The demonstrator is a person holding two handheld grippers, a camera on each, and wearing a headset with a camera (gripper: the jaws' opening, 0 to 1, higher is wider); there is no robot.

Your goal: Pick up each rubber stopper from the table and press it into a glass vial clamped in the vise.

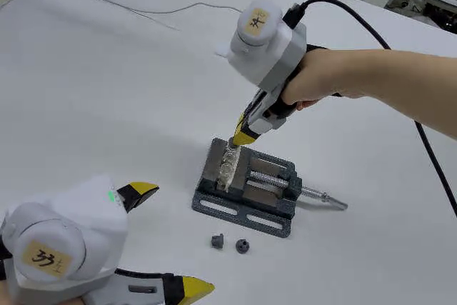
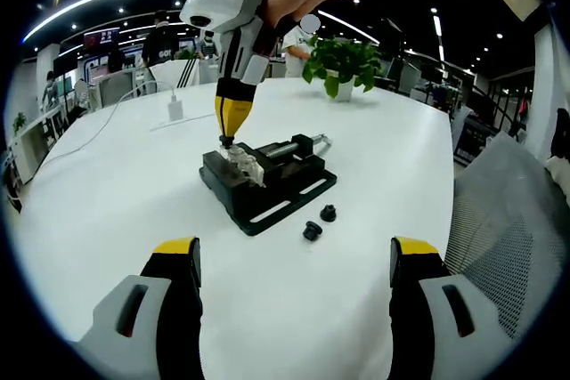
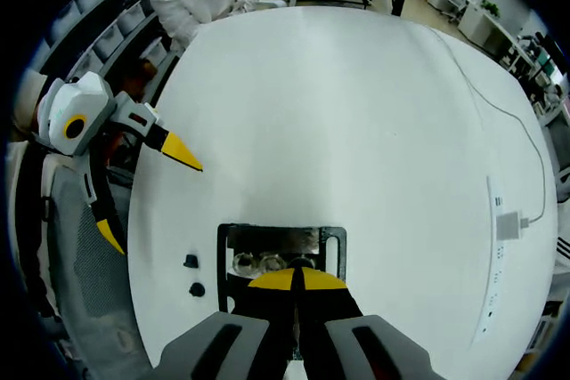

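Note:
A dark vise point(image 1: 243, 212) stands mid-table with clear glass vials point(image 1: 228, 167) clamped in a row between its jaws. My right gripper point(image 1: 238, 141) points down onto the far end of that row, its yellow tips shut together and touching a vial top. In the right gripper view the shut tips point(image 3: 297, 275) cover one vial beside the others point(image 3: 254, 262); whatever is under them is hidden. Two dark rubber stoppers point(image 1: 218, 241) point(image 1: 243, 246) lie on the table just in front of the vise. My left gripper point(image 1: 171, 239) hovers open at the near left, holding nothing.
The vise screw handle point(image 1: 323, 196) sticks out to the right. A black cable point(image 1: 400, 62) trails from the right gripper, and a thin wire point(image 1: 107, 1) crosses the far table. A potted plant point(image 2: 343, 64) and a white charger point(image 2: 175, 110) sit at the far side.

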